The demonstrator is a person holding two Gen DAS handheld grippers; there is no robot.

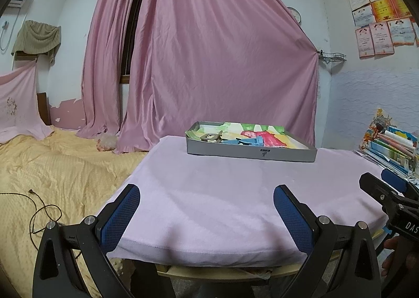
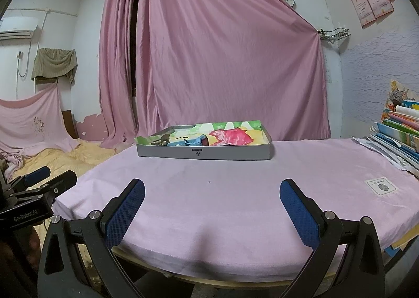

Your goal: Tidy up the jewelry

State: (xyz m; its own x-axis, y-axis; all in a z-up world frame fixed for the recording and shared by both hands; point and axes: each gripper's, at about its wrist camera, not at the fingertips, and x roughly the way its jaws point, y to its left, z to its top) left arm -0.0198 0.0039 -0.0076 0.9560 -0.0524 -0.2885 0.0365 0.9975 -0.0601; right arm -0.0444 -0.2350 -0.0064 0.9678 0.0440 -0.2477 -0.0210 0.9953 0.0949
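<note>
Now both grippers, left [image 1: 207,200] and right [image 2: 212,194], gape wide, empty; the tray [image 2: 204,152] lies straight ahead, well apart; neither is clearly nearer.

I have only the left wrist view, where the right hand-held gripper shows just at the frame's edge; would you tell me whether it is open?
Observer: Yes. The right hand-held gripper is open, its blue-padded fingers spread wide above the pink cloth-covered table, with nothing between them.
Operator: Thank you. Is anything lying on the cloth further to the right, beyond what I can see?
Observer: A square white sewn label lies flat on the cloth near the table's right edge. I see nothing else on that stretch of cloth.
</note>
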